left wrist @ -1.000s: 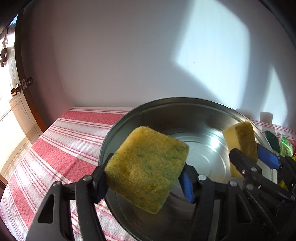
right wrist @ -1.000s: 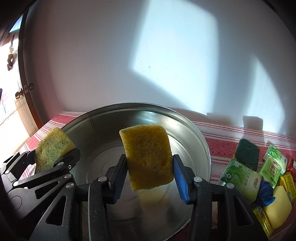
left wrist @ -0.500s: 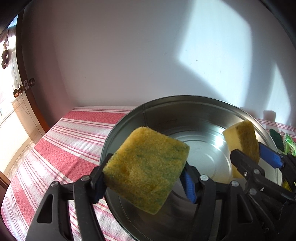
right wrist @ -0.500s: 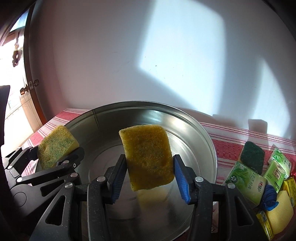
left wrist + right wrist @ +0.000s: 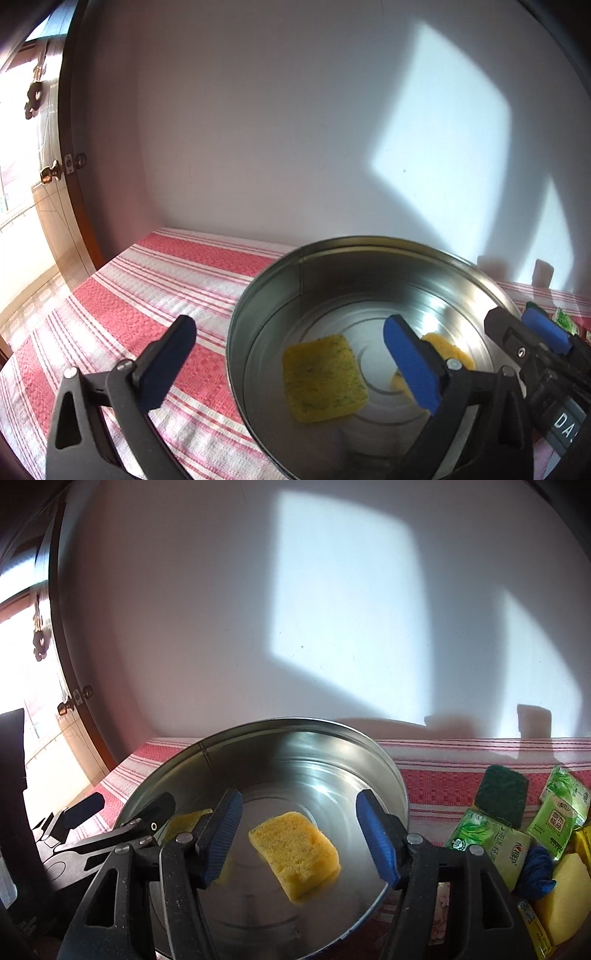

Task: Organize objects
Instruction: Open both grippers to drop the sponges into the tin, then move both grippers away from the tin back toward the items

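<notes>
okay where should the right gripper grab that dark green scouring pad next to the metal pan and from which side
Grip the dark green scouring pad across its two long side edges, coming down from above. It appears to lie flat on the striped cloth, and green packets crowd its near and right edges, so a top-down approach looks clearest.

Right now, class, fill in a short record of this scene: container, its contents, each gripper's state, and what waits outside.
container: round metal pan on a red-striped cloth
contents: two yellow sponges, one lying flat, the other beside it
left gripper: open, holds nothing
right gripper: open, holds nothing
outside, right of the pan: dark green scouring pad, green packets, a blue item, another yellow sponge
</notes>
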